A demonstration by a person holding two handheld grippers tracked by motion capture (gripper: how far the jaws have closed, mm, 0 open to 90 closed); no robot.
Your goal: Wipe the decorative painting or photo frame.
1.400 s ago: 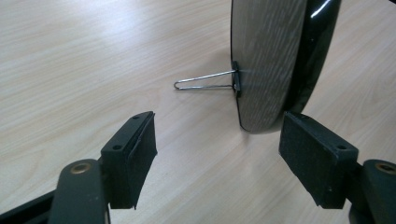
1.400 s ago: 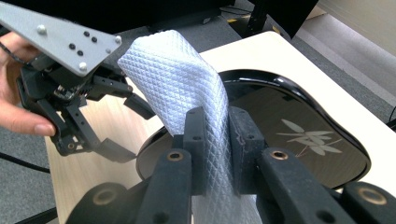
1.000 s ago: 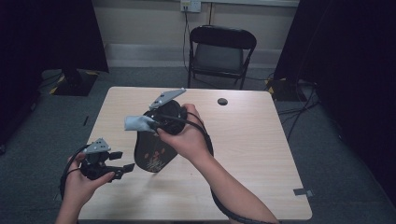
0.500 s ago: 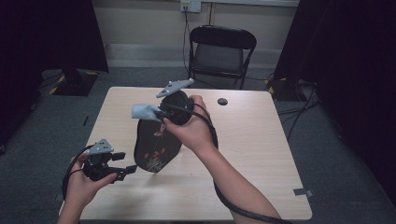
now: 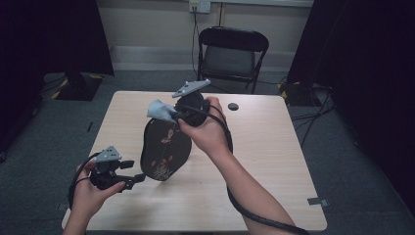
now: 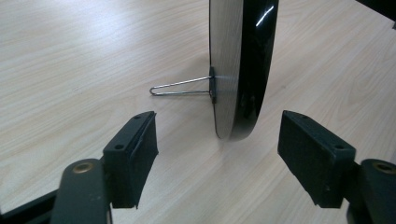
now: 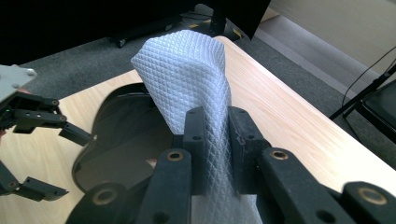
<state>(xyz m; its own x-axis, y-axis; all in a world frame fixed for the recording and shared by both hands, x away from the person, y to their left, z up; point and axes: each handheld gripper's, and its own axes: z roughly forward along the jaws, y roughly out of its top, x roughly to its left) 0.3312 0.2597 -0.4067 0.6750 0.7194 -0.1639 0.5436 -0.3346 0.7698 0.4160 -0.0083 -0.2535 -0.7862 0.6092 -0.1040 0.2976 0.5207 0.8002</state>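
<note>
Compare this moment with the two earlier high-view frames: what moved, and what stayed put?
The right gripper, shut on the pale blue cloth, moved up and away from the person, toward the top edge of the standing black oval mirror. The left gripper drifted slightly nearer the mirror's base, jaws open. The mirror, the small black disc and the table stayed put.

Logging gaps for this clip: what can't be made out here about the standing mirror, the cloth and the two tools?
- Mirror: left gripper view shows it edge-on; its face is hidden, its top cut off.
- Cloth: lower end hidden behind the right tool.
- Small dark object: high view, too small to identify.
- Left tool: high view, contact with the mirror unclear.
</note>
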